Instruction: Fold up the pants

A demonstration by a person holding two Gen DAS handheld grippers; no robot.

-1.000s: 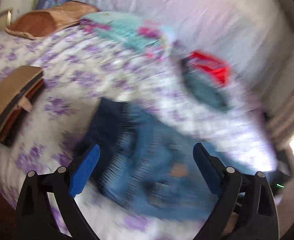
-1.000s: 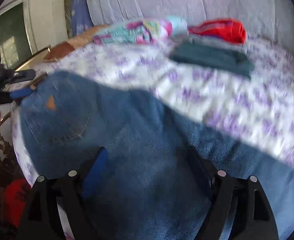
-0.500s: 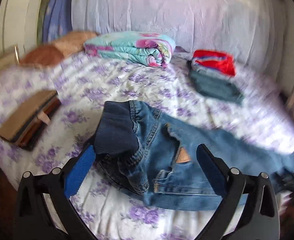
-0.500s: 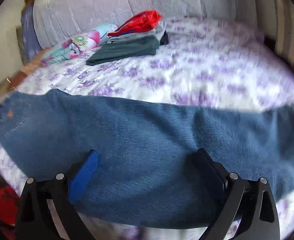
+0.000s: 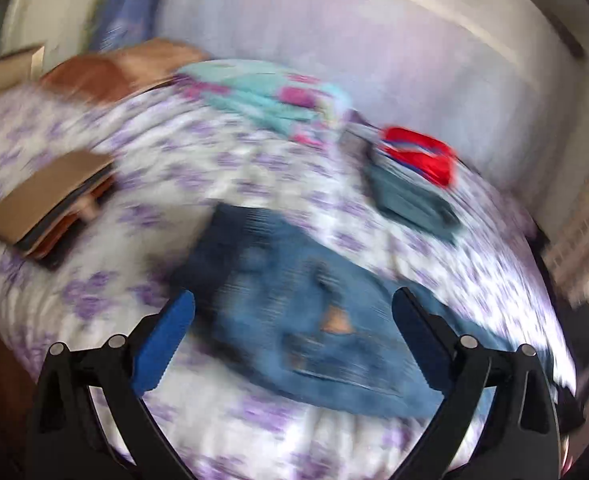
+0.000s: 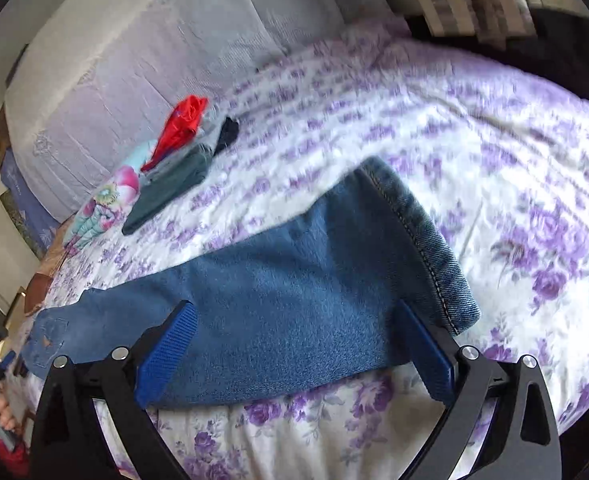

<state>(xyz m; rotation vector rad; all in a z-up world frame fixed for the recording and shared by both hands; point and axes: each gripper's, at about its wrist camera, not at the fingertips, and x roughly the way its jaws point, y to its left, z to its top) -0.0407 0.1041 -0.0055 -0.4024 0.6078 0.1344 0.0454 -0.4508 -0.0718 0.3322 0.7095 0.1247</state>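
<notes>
Jaws wide apart, empty, above jeans

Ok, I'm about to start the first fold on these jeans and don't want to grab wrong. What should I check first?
1. Left gripper open, nothing pinched: ok; its jaws stand wide over the waist end, and they have just been opening.
2. Right gripper open, nothing pinched: ok; its jaws, just opened, stand either side of the leg near the hem.
3. Jeans laid out long on the bedsheet: ok in the right wrist view.
4. Waist end flat: cannot tell, that view is blurred.
5. Folded clothes pile apart from the jeans: ok.
</notes>
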